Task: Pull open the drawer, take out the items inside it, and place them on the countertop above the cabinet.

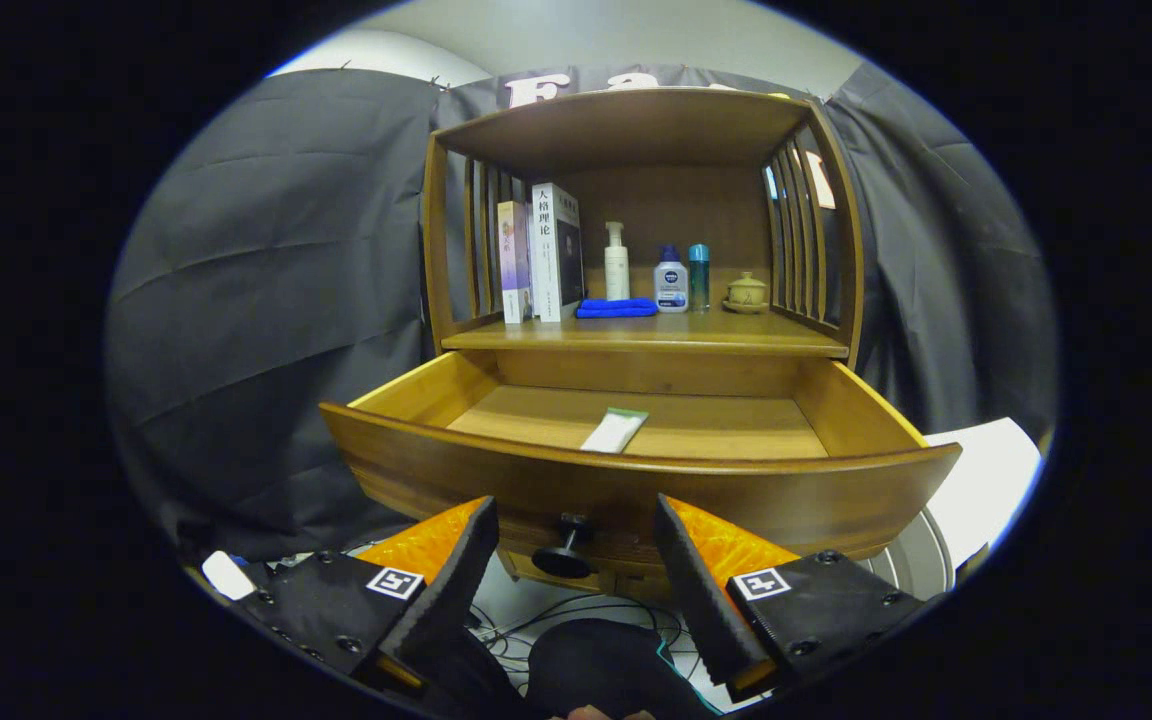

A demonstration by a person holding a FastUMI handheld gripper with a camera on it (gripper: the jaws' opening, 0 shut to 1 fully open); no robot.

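The wooden cabinet's drawer (456,470) stands pulled far out toward me. A small white tube with a green end (613,430) lies on the drawer floor near its front wall. My gripper (576,520) is open, its fingers spread on either side of the dark round knob (566,545) on the drawer front, not touching it. Above the drawer is the countertop shelf (556,338), which carries two upright books (541,252), a white pump bottle (616,262), a folded blue cloth (616,308), a small blue-capped bottle (670,281), a teal bottle (699,276) and a small lidded pot (746,293).
The shelf has slatted wooden sides (796,240) and a wooden top overhead. Black cloth hangs behind and to both sides of the cabinet. Cables (556,620) lie on the light floor below the drawer, and a white surface (986,470) shows at the right.
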